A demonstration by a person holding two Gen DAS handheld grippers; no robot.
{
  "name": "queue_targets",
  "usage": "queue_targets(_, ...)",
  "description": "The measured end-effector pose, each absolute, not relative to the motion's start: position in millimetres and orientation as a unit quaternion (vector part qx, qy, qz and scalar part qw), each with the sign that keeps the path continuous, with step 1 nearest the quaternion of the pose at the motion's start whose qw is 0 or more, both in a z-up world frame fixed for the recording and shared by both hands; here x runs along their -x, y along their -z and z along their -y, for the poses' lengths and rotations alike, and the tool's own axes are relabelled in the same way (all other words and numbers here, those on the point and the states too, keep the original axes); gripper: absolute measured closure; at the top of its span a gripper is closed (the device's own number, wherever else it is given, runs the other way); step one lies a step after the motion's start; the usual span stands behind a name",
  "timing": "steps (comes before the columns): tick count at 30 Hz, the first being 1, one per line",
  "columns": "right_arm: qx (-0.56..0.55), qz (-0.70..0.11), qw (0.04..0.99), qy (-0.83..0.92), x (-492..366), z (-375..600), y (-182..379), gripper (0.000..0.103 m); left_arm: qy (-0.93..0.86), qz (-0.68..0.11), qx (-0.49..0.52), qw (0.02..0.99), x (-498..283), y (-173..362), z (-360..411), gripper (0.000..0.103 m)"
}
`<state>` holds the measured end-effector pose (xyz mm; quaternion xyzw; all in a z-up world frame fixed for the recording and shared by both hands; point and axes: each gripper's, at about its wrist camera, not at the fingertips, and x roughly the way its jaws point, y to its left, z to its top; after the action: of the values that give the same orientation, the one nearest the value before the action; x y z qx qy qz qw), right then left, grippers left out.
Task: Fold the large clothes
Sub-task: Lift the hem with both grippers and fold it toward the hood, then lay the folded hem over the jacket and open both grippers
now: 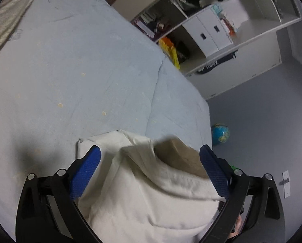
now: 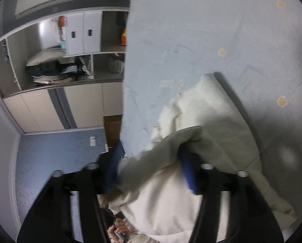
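A: Where's the cream garment (image 1: 151,186)?
B: On the bed (image 1: 73,64), near its edge, doubled over at least once.
A: Jaws?
B: Left gripper (image 1: 150,155) wide apart, right gripper (image 2: 151,162) apart, cloth loose between. Probably a fold just laid; more likely remain.

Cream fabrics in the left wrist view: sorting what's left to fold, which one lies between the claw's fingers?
The cream garment at the bed's near edge, between the open left claw; the other cream cloth lies far off at the top-left.
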<state>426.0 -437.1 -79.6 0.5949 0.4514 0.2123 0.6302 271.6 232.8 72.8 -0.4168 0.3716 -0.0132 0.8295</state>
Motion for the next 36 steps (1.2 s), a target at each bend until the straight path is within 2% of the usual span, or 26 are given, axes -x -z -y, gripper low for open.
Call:
queue_targets(7, -0.572, -0.367, 0.702, -0.213, -403, 445, 9, 0.032, 0.054, -0.389, 0.270, 0.879, -262, -113, -144, 0.010)
queue_targets(11, -0.423, -0.407, 0.774, -0.236, -395, 399, -25, 0.032, 0.053, -0.406, 0.152, 0.900, -278, -113, -65, 0.011)
queue_targets(13, -0.311, -0.425, 0.814, -0.244, -386, 359, -39, 0.032, 0.054, -0.404, 0.102, 0.907, -285, -108, -33, 0.012)
queue_targets(17, -0.163, -0.417, 0.857, -0.255, -372, 293, -49, 0.032, 0.056, -0.399, 0.038, 0.914, -307, -97, 21, 0.015)
queue_targets(22, -0.074, -0.412, 0.873, -0.249, -371, 245, -34, 0.032, 0.020, -0.421, -0.008, 0.907, -344, -69, 54, 0.016)
queue_targets(24, -0.046, -0.420, 0.875, -0.236, -380, 230, -21, 0.032, -0.003, -0.446, -0.017, 0.895, -357, -51, 49, 0.020)
queue_targets(29, -0.001, -0.433, 0.876, -0.213, -397, 213, 17, 0.031, -0.024, -0.497, 0.011, 0.867, -378, -4, 21, 0.020)
queue_targets(36, 0.030, -0.448, 0.870, -0.202, -412, 197, 48, 0.027, -0.021, -0.507, 0.022, 0.861, -378, 18, 9, 0.019)
